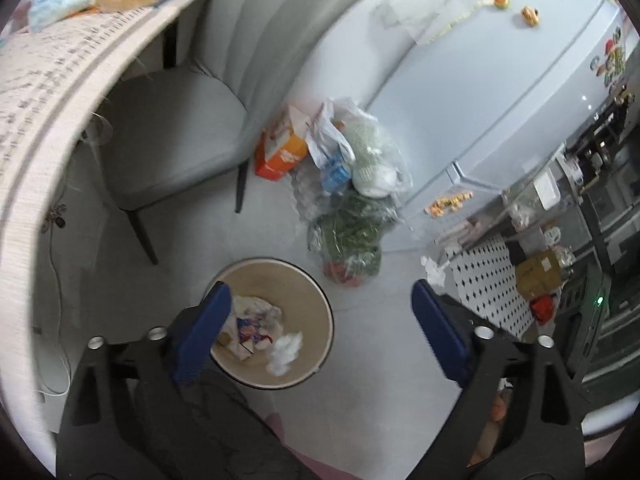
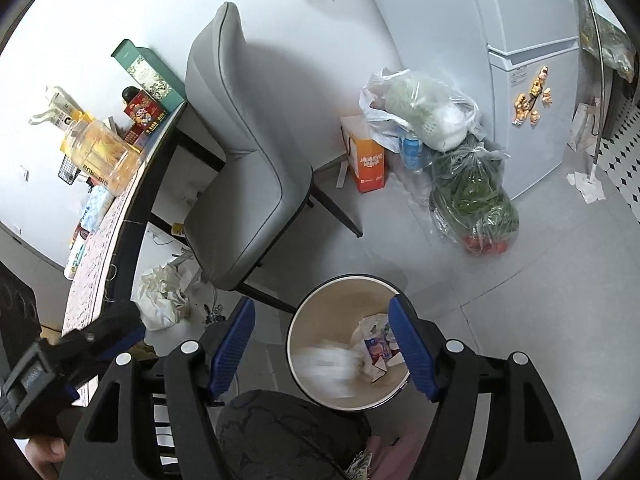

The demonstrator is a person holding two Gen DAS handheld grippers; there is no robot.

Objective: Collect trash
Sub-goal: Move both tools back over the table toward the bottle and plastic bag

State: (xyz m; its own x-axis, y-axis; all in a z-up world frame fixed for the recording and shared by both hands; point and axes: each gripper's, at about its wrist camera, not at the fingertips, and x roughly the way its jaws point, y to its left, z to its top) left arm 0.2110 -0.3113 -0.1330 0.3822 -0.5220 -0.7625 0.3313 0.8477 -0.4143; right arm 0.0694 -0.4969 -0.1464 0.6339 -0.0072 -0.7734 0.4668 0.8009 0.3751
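Left jaws: my left gripper (image 1: pixel 320 328) hangs wide apart and empty above the bin (image 1: pixel 316 280).
Right jaws: my right gripper (image 2: pixel 322 344) is spread too, nothing between the pads; a white blur sits inside the bin below it, which I judge to be a piece dropping in.
Bin: on the floor in front of the chair (image 2: pixel 240 152), holding wrappers (image 2: pixel 376 348) and a tissue (image 1: pixel 285 350).
Trash left: a paper wad (image 2: pixel 162 296) lies under the table, left of the bin; more scraps (image 2: pixel 586 184) lie right of the bin, beside the fridge (image 2: pixel 532 80).
Bags: the bags (image 2: pixel 472 184) behind the bin look like groceries, so I leave them.
Next move: I judge the wad nearest. I would go in low under the table edge, keep the jaws wide, close on its middle, and lift clear of the chair leg before swinging over the bin.
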